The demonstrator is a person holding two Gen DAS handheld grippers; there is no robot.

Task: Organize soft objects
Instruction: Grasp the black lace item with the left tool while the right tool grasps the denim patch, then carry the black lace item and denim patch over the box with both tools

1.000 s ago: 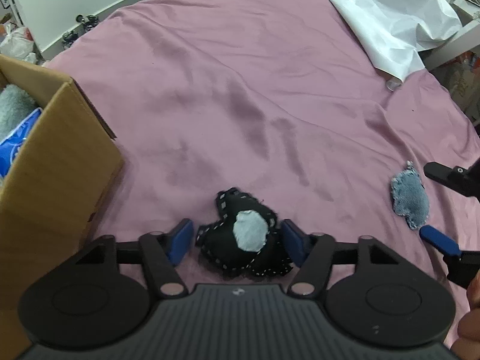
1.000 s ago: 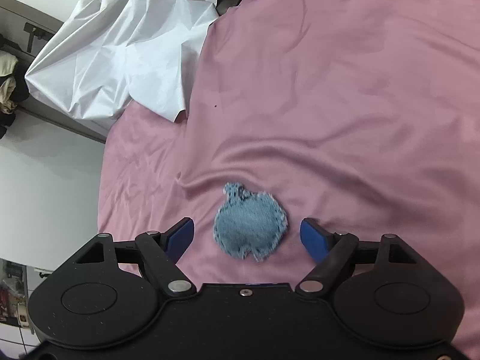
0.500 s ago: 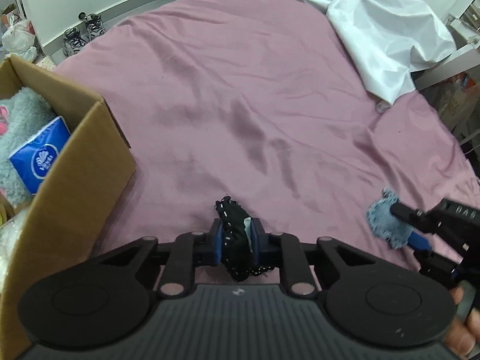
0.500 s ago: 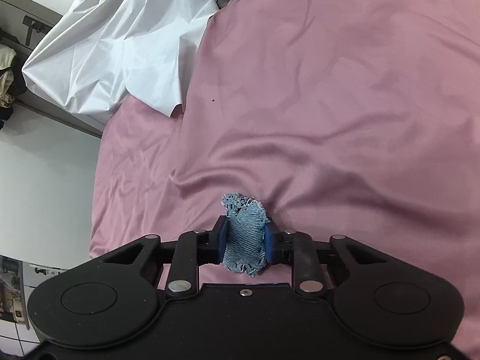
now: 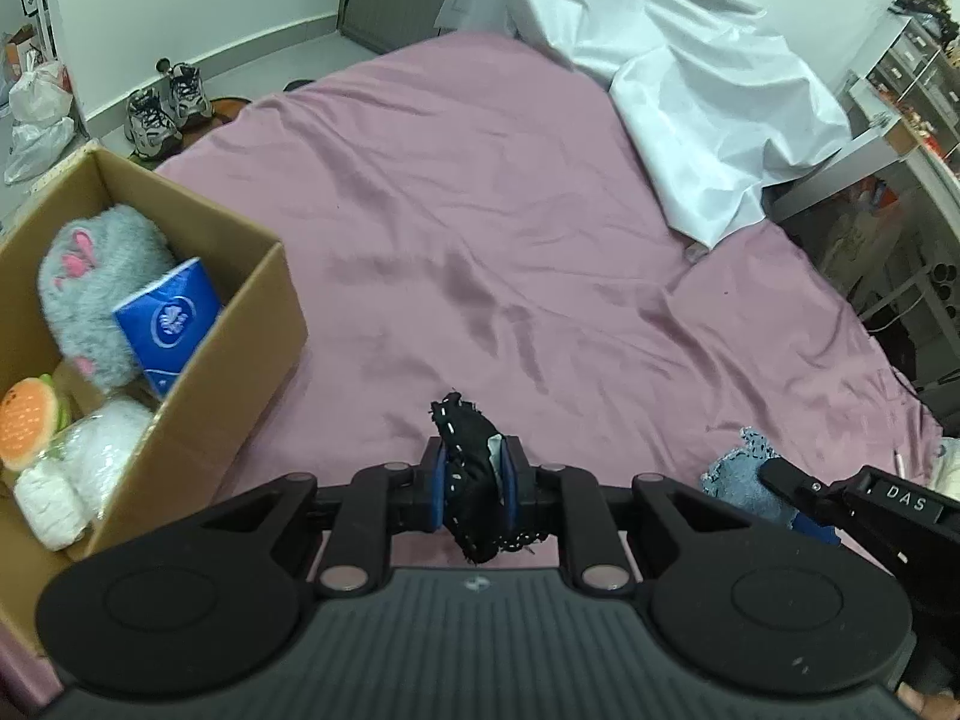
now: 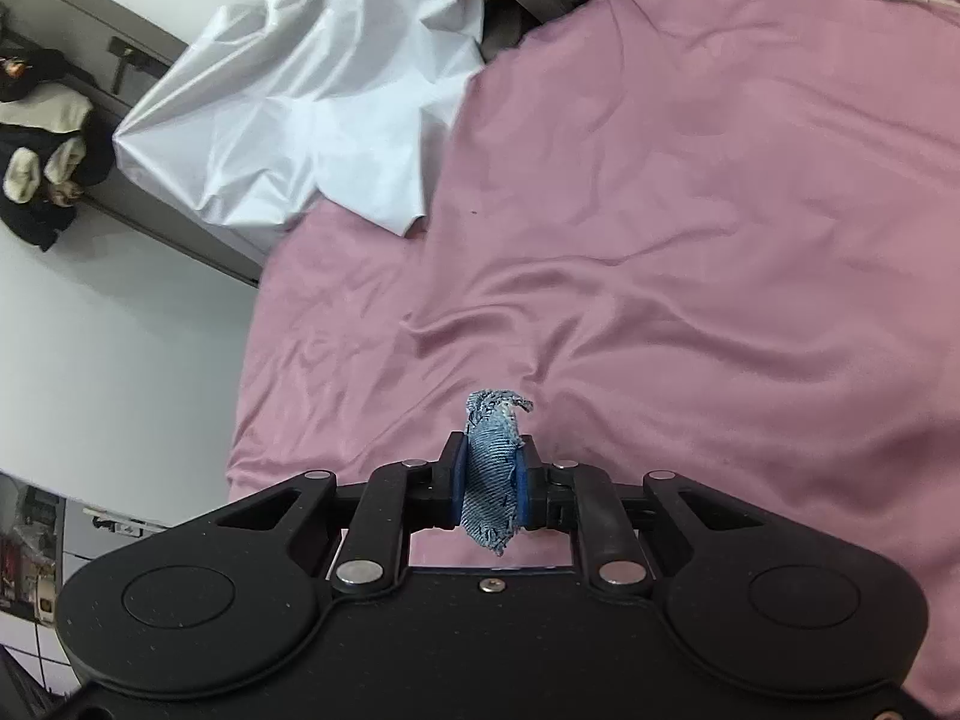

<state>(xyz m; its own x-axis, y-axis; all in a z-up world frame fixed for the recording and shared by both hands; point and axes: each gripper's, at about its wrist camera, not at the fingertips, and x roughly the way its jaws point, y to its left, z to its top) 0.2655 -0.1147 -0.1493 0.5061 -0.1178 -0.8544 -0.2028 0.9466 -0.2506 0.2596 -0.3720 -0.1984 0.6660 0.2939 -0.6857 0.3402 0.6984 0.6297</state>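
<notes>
My left gripper (image 5: pixel 474 483) is shut on a black stitched fabric toy (image 5: pixel 471 480) and holds it above the pink bed sheet (image 5: pixel 480 240). My right gripper (image 6: pixel 491 483) is shut on a blue denim fabric toy (image 6: pixel 491 474), also lifted off the sheet. In the left wrist view the right gripper (image 5: pixel 798 501) and its denim toy (image 5: pixel 735 480) show at the lower right. An open cardboard box (image 5: pixel 240 348) stands at the left, close to the left gripper.
The box holds a grey plush slipper (image 5: pixel 90 282), a blue tissue pack (image 5: pixel 168 318), a burger plush (image 5: pixel 27 420) and white soft items (image 5: pixel 78 474). A white sheet (image 5: pixel 678 96) lies at the far right of the bed. Shoes (image 5: pixel 162 108) stand on the floor beyond.
Both grippers closed on their toys and lifted them off the sheet. The left view now looks from higher up, showing the inside of the box.
</notes>
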